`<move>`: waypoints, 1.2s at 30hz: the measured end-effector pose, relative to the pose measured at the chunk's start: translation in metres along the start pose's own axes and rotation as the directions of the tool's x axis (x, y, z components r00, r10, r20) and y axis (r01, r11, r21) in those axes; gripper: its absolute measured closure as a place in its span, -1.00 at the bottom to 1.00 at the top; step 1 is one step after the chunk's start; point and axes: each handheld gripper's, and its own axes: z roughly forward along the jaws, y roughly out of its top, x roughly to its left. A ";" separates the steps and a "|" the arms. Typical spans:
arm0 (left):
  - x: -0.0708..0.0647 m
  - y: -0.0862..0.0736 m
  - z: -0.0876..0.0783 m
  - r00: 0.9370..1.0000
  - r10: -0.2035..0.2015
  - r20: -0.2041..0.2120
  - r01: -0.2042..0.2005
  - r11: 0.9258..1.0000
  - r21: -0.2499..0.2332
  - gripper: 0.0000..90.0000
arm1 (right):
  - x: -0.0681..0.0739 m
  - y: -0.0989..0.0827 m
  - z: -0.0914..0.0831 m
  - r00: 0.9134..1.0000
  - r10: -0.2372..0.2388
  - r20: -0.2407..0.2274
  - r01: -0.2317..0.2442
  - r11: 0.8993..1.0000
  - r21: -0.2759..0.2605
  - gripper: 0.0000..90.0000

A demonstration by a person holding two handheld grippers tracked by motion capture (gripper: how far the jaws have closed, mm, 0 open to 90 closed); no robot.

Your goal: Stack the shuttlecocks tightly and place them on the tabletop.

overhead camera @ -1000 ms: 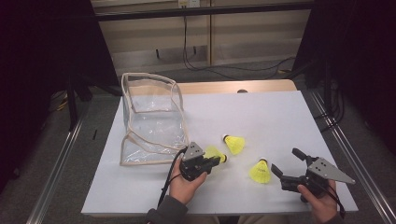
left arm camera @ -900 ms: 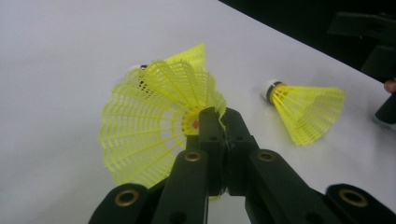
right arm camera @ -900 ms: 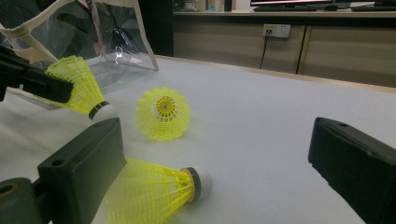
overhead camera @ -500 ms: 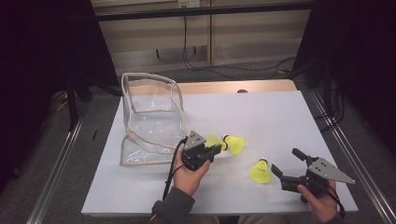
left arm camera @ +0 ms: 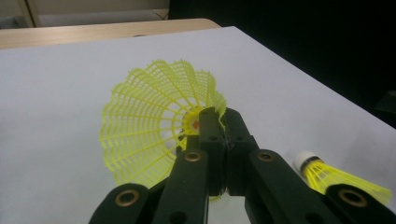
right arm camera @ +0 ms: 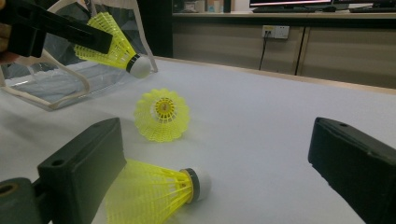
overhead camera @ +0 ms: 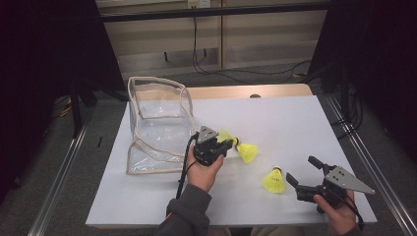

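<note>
The left hand-held gripper [overhead camera: 227,145] is clamped on the skirt of a yellow shuttlecock [overhead camera: 226,137], its jaws pinching the netted rim with the open cone fanning out just beyond the fingertips in the left gripper view [left arm camera: 156,123]. The held shuttlecock hangs above the counter [overhead camera: 295,118] near its middle, just right of the clear plastic bag [overhead camera: 157,123] that stands at the counter's left side. In the right gripper view the held shuttlecock's white cork [right arm camera: 140,66] points away from the bag.

A second shuttlecock [overhead camera: 247,152] lies on the counter just beside the left hand-held gripper, to its right. A third shuttlecock [overhead camera: 274,181] lies nearer the front edge, just left of the right hand-held gripper [overhead camera: 305,178], whose jaws stand wide apart and hold nothing, low over the front right corner.
</note>
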 end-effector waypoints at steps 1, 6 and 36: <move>0.000 0.000 0.002 1.000 -0.001 -0.011 0.001 1.000 -0.004 0.97 | 0.000 0.000 0.000 1.000 0.002 -0.001 -0.002 1.000 0.002 -0.93; 0.004 0.002 0.010 0.999 -0.025 -0.026 0.025 1.000 -0.004 0.97 | -0.001 0.000 0.000 1.000 0.003 -0.001 -0.003 1.000 -0.001 -0.93; 0.012 0.016 0.053 0.987 -0.059 -0.150 0.059 0.998 -0.003 0.96 | -0.001 0.000 0.000 1.000 0.003 -0.010 -0.003 1.000 0.000 -0.93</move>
